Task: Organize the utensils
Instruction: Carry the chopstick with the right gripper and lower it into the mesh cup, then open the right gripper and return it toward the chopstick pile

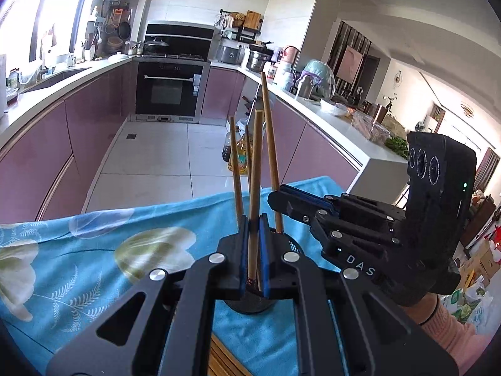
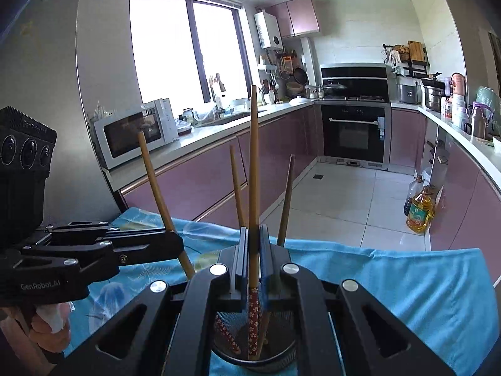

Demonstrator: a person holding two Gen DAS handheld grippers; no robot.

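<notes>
A black mesh holder (image 2: 266,355) stands on the blue floral cloth (image 2: 391,282) and holds several wooden chopsticks with red flowered ends. My right gripper (image 2: 253,250) is shut on one upright chopstick (image 2: 253,163) just above the holder. My left gripper (image 1: 254,235) is shut on another chopstick (image 1: 255,169) over the holder (image 1: 250,305). In the right wrist view the left gripper (image 2: 175,246) comes in from the left, clamped on a leaning chopstick (image 2: 153,181). In the left wrist view the right gripper (image 1: 275,199) reaches in from the right against a tall chopstick (image 1: 269,131).
The cloth (image 1: 94,250) covers a small table at the kitchen's near end. Beyond lie a tiled floor (image 2: 344,200), purple cabinets (image 1: 47,144), an oven (image 2: 353,131), a microwave (image 2: 134,131) and oil bottles (image 2: 419,210) on the floor.
</notes>
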